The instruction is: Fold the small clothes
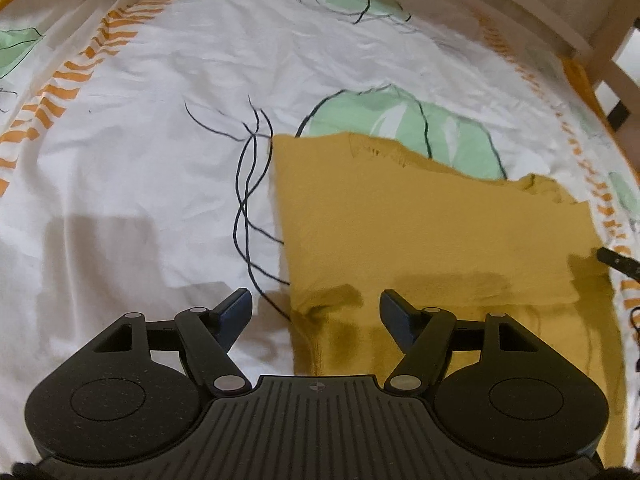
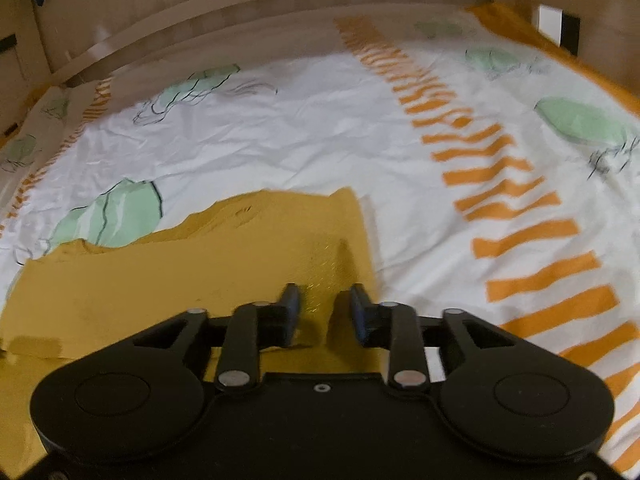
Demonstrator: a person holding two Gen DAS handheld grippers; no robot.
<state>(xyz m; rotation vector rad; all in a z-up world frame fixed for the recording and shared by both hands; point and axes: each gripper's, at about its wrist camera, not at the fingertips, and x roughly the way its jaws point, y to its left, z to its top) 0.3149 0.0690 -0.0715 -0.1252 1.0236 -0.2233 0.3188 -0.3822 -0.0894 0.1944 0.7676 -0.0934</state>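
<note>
- The yellow garment [image 1: 432, 224] lies flat on the patterned bedsheet [image 1: 140, 152], already doubled over, with its near edge under both tools.
- The left gripper [image 1: 316, 312] hangs above the garment's near left corner, jaws wide apart and empty.
- The right gripper [image 2: 324, 308] sits low over the near right edge, jaws partly apart, gripping nothing I can see.
- Risk: a pinch may catch only the top layer, or the bedsheet too, skewing the fold.
</note>
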